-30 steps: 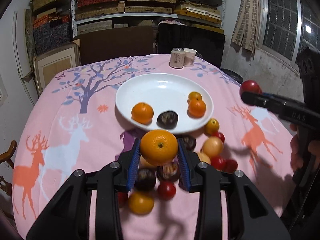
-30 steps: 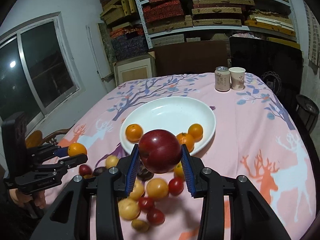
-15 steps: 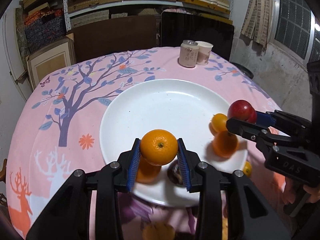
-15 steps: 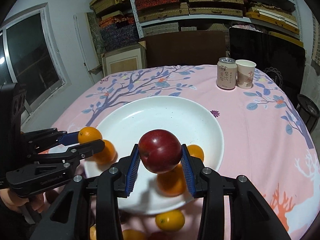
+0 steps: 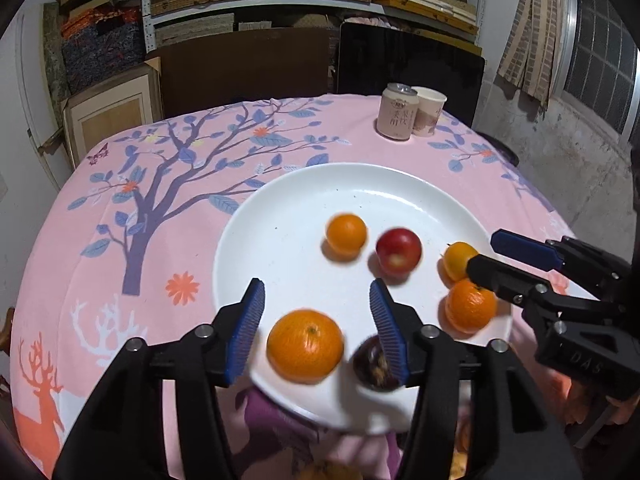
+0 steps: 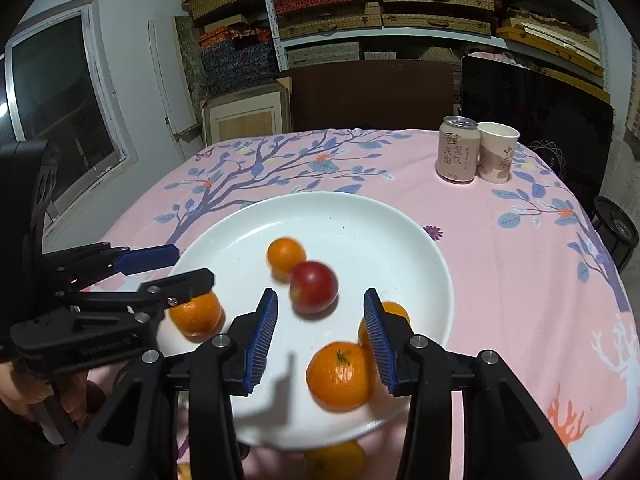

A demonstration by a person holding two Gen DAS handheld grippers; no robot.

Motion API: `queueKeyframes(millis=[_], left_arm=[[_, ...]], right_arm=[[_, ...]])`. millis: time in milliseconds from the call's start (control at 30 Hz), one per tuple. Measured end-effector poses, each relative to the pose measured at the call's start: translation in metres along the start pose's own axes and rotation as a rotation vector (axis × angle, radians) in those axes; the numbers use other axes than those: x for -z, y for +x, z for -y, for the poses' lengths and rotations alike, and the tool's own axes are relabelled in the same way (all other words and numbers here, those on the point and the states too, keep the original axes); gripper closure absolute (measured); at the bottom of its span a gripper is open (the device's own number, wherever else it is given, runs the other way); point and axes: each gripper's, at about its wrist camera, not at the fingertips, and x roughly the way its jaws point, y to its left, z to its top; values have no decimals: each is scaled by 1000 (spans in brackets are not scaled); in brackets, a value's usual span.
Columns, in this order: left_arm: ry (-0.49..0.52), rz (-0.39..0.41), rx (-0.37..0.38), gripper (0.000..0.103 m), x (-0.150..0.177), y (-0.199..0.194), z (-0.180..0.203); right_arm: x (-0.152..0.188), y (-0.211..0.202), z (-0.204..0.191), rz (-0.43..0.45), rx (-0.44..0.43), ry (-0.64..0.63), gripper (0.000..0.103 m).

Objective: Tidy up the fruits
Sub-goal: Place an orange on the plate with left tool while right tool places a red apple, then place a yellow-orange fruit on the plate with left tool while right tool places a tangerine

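Observation:
A white plate (image 5: 304, 196) (image 6: 360, 216) sits on the pink tablecloth. My left gripper (image 5: 316, 312) is open over its near rim; an orange (image 5: 346, 234) lies blurred out on the plate. My right gripper (image 6: 318, 320) is open too, and a red plum (image 6: 314, 288) (image 5: 399, 252) lies blurred just beyond its fingers. On the plate are also a large orange (image 5: 305, 346), a dark fruit (image 5: 374, 364) partly behind my left finger, and two more oranges (image 5: 470, 306) at the right rim. Each gripper shows in the other's view, the right (image 5: 508, 256) and the left (image 6: 168, 266).
A drink can (image 5: 396, 116) (image 6: 458, 154) and a paper cup (image 5: 430, 116) (image 6: 496, 152) stand at the table's far right. Loose fruit (image 6: 334, 460) lies off the plate's near edge. Dark chairs and shelves of boxes stand behind the table.
Both grippers moved over the plate and opened. The orange left my left gripper and the red plum left my right gripper; both now lie on the plate, blurred by motion.

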Motion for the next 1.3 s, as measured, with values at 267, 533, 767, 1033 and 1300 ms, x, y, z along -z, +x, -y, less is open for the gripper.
queueKeyframes(millis=[267,533,767,1033,1300], left_arm=[[2,43,18,28,78,-79,-9],[64,-48,-15,28,172,-102,-5],[122,4,-92,46,180,-102,5],[164,-16,-59,70,184,-114,26],[82,-109,-30,60,186,-97,7]], right_arm=[[56,-68,-6,6,-54,50,49],[125,-102,-27,5,-31,5,45],[143,-104,-32,-30,-25,17,45],[147,-113,-28,-23,-7,27,45],[150,-110,-25,-31,-22,40,45]])
